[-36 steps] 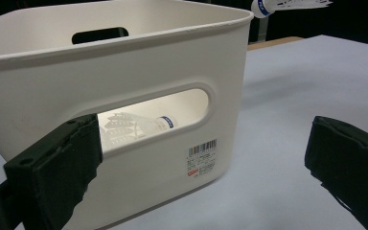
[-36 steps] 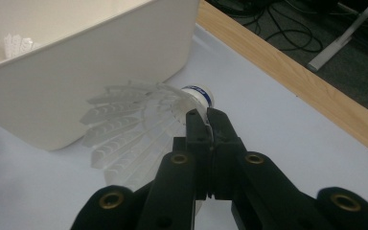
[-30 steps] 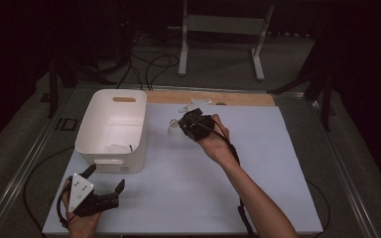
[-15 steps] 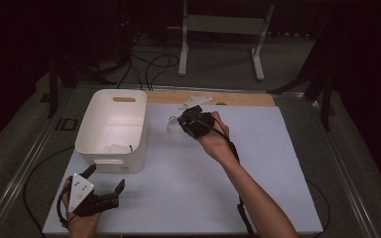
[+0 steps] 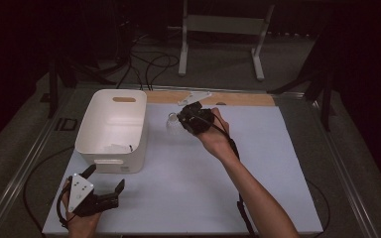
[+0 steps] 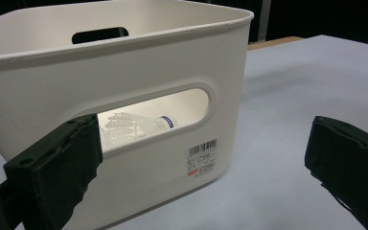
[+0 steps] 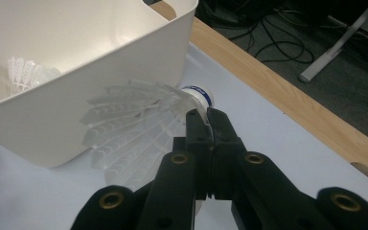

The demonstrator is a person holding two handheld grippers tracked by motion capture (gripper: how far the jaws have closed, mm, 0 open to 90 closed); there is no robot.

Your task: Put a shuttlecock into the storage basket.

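One translucent white plastic shuttlecock (image 7: 139,127) was pinched by its skirt edge in the right gripper (image 7: 210,125), whose jaws were pressed together on the thin feather rim just below the white cork with its blue band. In the high view the right gripper (image 5: 194,120) hung above the pale tabletop (image 5: 278,168), just beside the right wall of the white rectangular plastic bin (image 5: 111,130), with the shuttlecock (image 5: 172,121) pointing toward that wall. A second shuttlecock (image 7: 26,74) of the same kind already lay inside the bin, also visible through the handle slot in the left gripper view (image 6: 134,125).

The step in hand looked like carrying the held shuttlecock over the rim and dropping it in. To do it well, the hand probably needed to rise enough for the flared skirt to pass the rim without brushing it, since the grip on so thin an edge seemed slight and a knock could twist the piece free. Release would be best made well inside the walls, not over the rim, so the light shuttlecock could not bounce or roll out onto the tabletop.

The left gripper (image 5: 95,194) rested near the front left corner of the tabletop, its jaws spread wide and holding nothing, facing the bin's near wall (image 6: 124,72); it appeared ready to steady the bin if needed
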